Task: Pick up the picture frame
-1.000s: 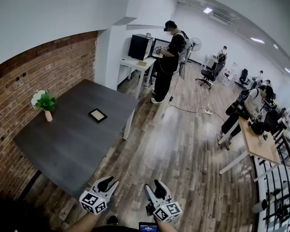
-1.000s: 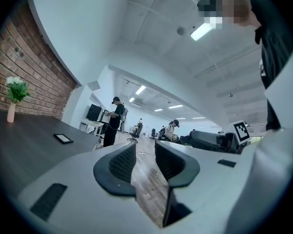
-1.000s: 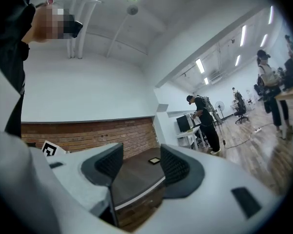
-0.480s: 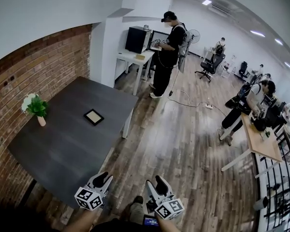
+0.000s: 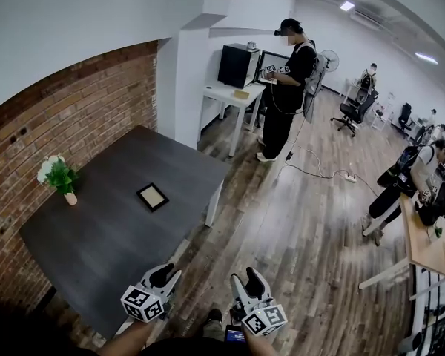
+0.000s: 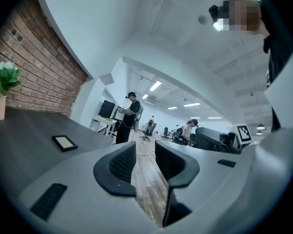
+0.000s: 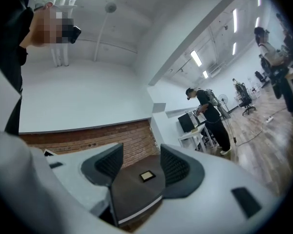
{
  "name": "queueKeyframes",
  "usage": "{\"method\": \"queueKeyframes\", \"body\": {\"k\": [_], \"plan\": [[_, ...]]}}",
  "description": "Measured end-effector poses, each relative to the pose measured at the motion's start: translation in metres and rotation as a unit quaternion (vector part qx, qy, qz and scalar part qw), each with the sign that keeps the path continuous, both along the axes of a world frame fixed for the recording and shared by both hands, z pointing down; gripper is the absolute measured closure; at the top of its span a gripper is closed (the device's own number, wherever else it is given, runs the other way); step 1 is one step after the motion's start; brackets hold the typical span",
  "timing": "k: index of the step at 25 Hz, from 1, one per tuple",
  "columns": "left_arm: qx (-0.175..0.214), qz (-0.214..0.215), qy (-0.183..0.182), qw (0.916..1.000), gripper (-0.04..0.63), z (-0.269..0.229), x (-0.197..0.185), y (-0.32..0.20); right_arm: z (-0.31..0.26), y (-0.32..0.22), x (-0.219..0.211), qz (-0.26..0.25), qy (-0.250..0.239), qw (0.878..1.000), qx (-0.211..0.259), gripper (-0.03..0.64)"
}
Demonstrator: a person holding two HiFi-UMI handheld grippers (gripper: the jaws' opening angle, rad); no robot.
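A small black picture frame [image 5: 152, 196] with a pale insert lies flat near the middle of the dark grey table [image 5: 96, 236]. It shows at the left in the left gripper view [image 6: 64, 142] and between the jaws, far off, in the right gripper view [image 7: 147, 175]. Both grippers hang low at the bottom of the head view, off the table's near corner. My left gripper [image 5: 165, 274] is open and empty. My right gripper [image 5: 245, 279] is open and empty too.
A white vase with a green plant [image 5: 60, 177] stands at the table's left, by the brick wall [image 5: 67, 117]. A person in black [image 5: 282, 87] stands at a white desk [image 5: 230, 99] with monitors. More people and office chairs are at the far right. Wooden floor [image 5: 297, 251] lies to the right of the table.
The head view has shifted: the table and frame now sit a little farther right and lower in the picture. Both grippers stay low, open and empty.
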State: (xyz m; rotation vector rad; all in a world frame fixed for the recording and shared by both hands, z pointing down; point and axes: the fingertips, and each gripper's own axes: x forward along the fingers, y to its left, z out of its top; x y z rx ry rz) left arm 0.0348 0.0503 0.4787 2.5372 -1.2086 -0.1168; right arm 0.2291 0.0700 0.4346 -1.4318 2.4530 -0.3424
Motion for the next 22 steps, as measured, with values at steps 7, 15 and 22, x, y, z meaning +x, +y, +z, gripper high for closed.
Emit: {"method": "queueKeyframes", "body": {"k": [7, 15, 22], "plan": [[0.012, -0.039, -0.013, 0.9991, 0.477, -0.018, 0.057, -0.098, -0.016, -0.111, 0.046, -0.066, 0.004, 0.998, 0.016, 0.376], [0.028, -0.093, -0.027, 0.9949, 0.478, -0.025, 0.078, -0.165, 0.002, -0.19, 0.081, -0.098, -0.019, 0.995, 0.003, 0.376], [0.006, -0.144, -0.03, 0.9891, 0.478, -0.015, 0.052, -0.2, 0.006, -0.236, 0.078, -0.107, -0.023, 0.994, -0.002, 0.376]]}}
